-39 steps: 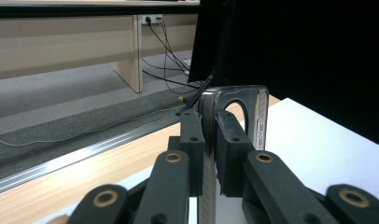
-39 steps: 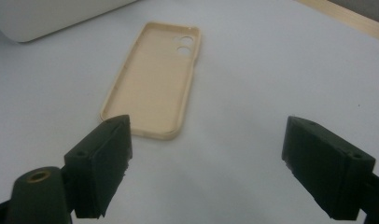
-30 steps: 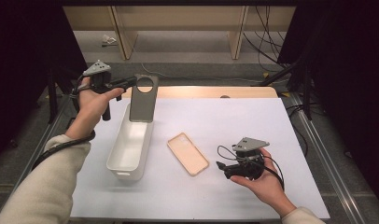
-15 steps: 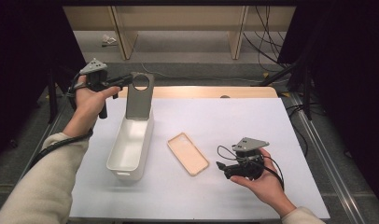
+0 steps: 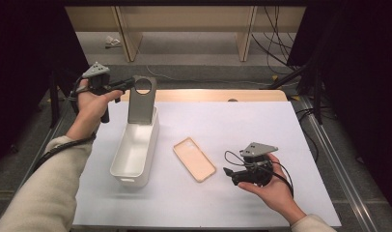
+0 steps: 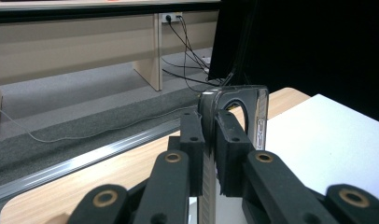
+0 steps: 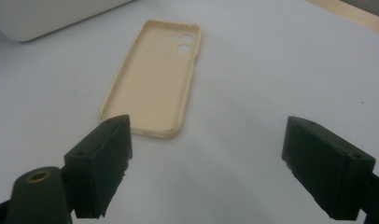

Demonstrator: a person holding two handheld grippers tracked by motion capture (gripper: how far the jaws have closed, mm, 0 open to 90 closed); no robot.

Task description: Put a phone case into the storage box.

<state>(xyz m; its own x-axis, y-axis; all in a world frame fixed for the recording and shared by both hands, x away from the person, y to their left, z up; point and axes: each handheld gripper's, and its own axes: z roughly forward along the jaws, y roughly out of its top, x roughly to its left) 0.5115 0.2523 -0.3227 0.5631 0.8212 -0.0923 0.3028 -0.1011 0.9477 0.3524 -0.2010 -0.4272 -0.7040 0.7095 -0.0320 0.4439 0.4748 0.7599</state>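
While the left claw (image 5: 128, 85) clamped a grey phone case (image 5: 141, 100) upright over the white bin (image 5: 135, 146), the beige case (image 5: 194, 159) lay unpacked on the desk (image 5: 242, 125) before the right claw (image 7: 206, 163), its jaws apart.

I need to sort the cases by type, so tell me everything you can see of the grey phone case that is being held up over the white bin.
The grey phone case looks like smooth, slightly glossy plastic or rubber, with one large round camera hole near its top and small side-button marks on one edge. It stands upright, its lower end at the far end of the white rectangular plastic bin. The left hand-held gripper is shut on its upper edge beside the hole, a black pad on each face. Whether its lower end touches the bin is unclear.
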